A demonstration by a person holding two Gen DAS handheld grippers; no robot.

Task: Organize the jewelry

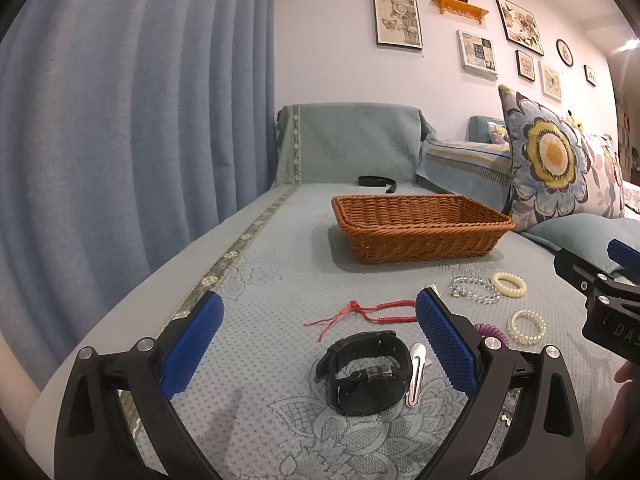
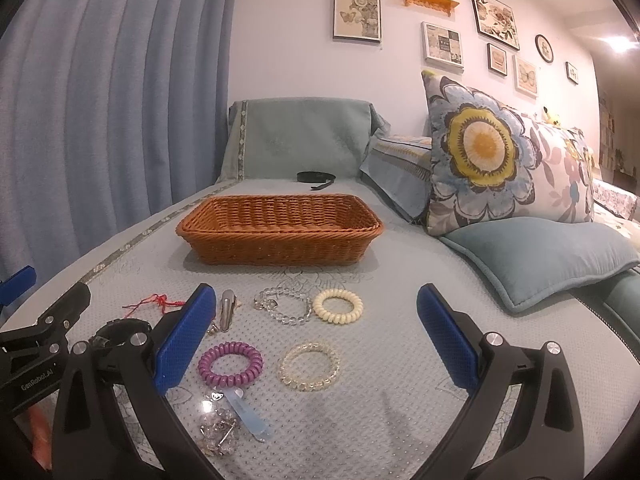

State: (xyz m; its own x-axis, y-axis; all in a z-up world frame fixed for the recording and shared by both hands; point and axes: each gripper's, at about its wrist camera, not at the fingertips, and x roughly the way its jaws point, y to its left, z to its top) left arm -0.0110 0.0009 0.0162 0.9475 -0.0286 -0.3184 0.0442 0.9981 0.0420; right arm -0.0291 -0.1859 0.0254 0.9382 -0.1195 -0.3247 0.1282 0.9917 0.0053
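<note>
A brown wicker basket [image 1: 420,228] [image 2: 280,232] stands empty on the teal sofa cover. In front of it lie a black watch [image 1: 364,372], a red cord bracelet [image 1: 376,312], a silver hair clip [image 1: 416,372] [image 2: 227,314], a clear bead bracelet [image 2: 284,306], a cream coil tie [image 2: 338,306], a purple coil tie [image 2: 231,364], a pale bead bracelet [image 2: 310,366] and a small glittery piece beside a blue clip [image 2: 218,426]. My left gripper [image 1: 320,316] stands open over the watch. My right gripper [image 2: 316,312] stands open above the bracelets, holding nothing.
A black strap [image 1: 376,181] lies behind the basket near the sofa arm. A flowered cushion [image 2: 492,160] and a teal cushion [image 2: 540,260] sit on the right. Blue curtain [image 1: 140,120] hangs along the left edge of the seat.
</note>
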